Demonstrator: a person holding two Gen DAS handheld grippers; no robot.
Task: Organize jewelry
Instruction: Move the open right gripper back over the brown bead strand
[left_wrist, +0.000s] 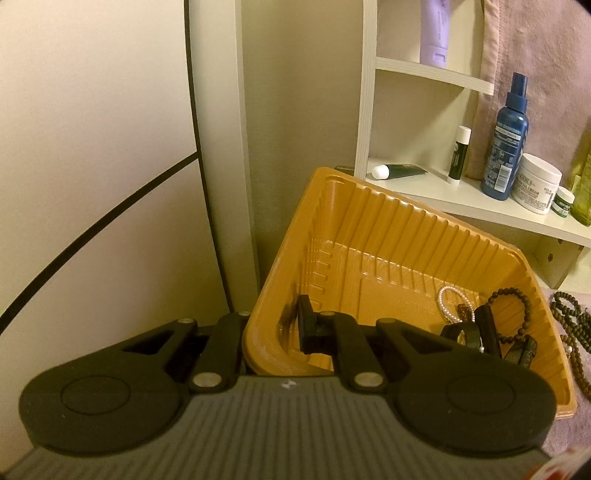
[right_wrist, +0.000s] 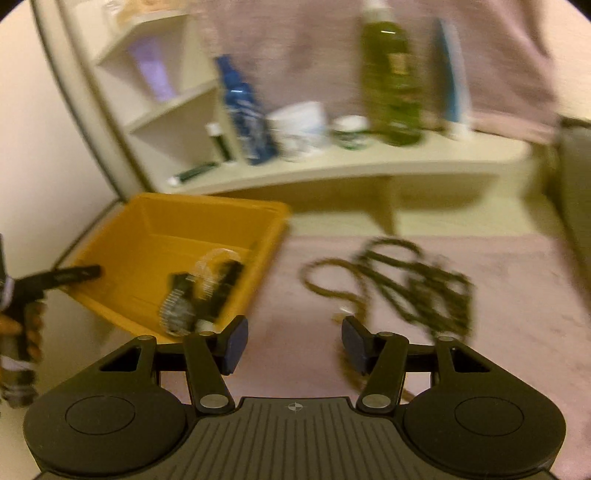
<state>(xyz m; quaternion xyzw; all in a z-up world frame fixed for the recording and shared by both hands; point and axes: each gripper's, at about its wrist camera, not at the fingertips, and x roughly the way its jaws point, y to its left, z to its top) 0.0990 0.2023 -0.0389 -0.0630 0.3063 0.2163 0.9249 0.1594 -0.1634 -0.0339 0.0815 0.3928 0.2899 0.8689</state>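
- At the near-left corner of the yellow tray (left_wrist: 369, 236), left tongs (left_wrist: 301, 325) are clenched on the tray's rim; one pad sits inside the wall, the other is hidden outside it.
- Tray looks tipped, its far wall raised toward the white shelf (left_wrist: 461, 201).
- Inside the tray, right side: pearl bracelet (left_wrist: 448, 301), dark bead bracelet (left_wrist: 513, 306), black watch-like pieces (left_wrist: 476, 332) bunched together.
- Right tongs (right_wrist: 293, 341) are released, jaws apart, nothing between the pads; view is motion-blurred.
- Right tongs hover over the pink cloth (right_wrist: 498, 332) on the worktop, right of the tray.
- Dark bead necklace (right_wrist: 413, 284) lies tangled on the cloth, just beyond the right tongs, apart from the tray.
- Shelf carries a blue spray bottle (left_wrist: 508, 136), white cream jar (left_wrist: 535, 182), green bottle (right_wrist: 391, 81).
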